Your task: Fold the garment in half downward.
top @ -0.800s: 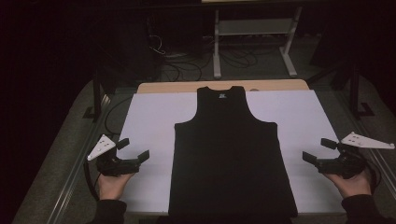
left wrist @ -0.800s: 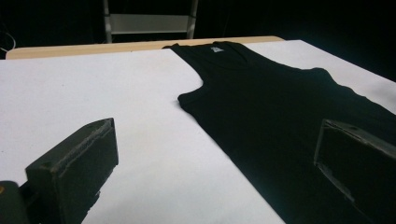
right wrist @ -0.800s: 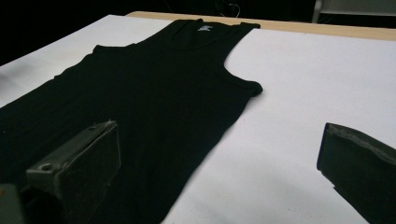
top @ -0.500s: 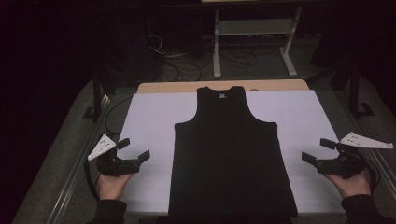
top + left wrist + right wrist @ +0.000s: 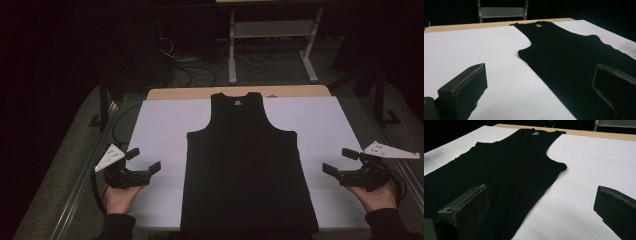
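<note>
Black tank top (image 5: 247,165) lies flat between low, wide-open left tongs (image 5: 143,161) and right tongs (image 5: 340,161).

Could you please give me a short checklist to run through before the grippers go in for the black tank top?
1. Left gripper open: ok, jaws stand wide apart in the left gripper view.
2. Right gripper open: ok, jaws wide apart in the right gripper view.
3. Both grippers free of the black tank top: ok, each sits over the white sheet, off the cloth's side edges.
4. Tank top lying flat, straps toward the far edge: ok, no folds to see.
5. Hem at the near edge reachable: cannot tell, it runs to the bottom of the high view.
</note>
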A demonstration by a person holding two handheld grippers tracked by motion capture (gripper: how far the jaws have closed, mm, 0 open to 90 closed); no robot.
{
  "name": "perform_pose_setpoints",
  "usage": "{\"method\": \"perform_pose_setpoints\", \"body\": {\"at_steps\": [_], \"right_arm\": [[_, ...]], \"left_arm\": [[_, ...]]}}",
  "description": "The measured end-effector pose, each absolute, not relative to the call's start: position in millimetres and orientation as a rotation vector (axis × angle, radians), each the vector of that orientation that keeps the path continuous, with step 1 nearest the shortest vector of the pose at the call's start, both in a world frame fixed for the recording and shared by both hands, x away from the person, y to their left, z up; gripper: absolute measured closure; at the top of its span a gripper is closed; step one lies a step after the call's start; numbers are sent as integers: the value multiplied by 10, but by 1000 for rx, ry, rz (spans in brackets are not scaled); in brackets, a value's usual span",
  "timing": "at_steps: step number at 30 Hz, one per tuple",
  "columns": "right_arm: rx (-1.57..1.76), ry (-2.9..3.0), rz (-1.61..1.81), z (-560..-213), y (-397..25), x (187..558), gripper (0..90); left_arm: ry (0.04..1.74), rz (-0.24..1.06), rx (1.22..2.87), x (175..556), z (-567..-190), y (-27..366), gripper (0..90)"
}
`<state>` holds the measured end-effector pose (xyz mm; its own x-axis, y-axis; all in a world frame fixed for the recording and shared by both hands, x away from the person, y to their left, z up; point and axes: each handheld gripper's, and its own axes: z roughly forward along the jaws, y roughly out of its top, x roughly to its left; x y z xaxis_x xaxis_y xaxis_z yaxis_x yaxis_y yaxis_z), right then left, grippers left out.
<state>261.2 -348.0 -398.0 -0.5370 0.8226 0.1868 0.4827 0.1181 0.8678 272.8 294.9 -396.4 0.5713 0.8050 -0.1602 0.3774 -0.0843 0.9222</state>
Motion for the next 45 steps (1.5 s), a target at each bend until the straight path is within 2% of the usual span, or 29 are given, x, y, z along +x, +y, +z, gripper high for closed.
{"method": "perform_pose_setpoints", "body": {"at_steps": [18, 21, 45], "right_arm": [[1219, 2111, 1353, -3945, -3394, 2682, 0], [1193, 2126, 1307, -3916, -3364, 2711, 0], [1185, 2245, 1259, -3789, -3308, 2943, 0]], "left_arm": [[949, 491, 1750, 2737, -3901, 2849, 0], [928, 504, 1808, 2784, -3891, 2834, 0], [906, 492, 1871, 3004, -3786, 2820, 0]]}}
